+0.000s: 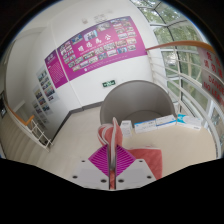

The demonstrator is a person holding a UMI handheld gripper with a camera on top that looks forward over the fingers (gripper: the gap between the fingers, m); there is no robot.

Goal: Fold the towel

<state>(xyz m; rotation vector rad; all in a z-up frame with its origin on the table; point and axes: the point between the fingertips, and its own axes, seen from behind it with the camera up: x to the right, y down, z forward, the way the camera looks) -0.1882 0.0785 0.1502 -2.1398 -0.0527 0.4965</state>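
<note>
White tabletop [80,140] stretched beyond the gripper [112,160], whose fingers pinched a pink towel [113,135]; magenta posters [88,50] lined the wall.

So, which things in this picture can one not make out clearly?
All in the gripper view:
- Towel: only a narrow pale strip, probably its edge, rises between the fingers of the tool. The fingers hide the rest.
- Wall posters: the text is too small to read.
- White and blue item beyond the fingers: too small and blurred to identify.
</note>
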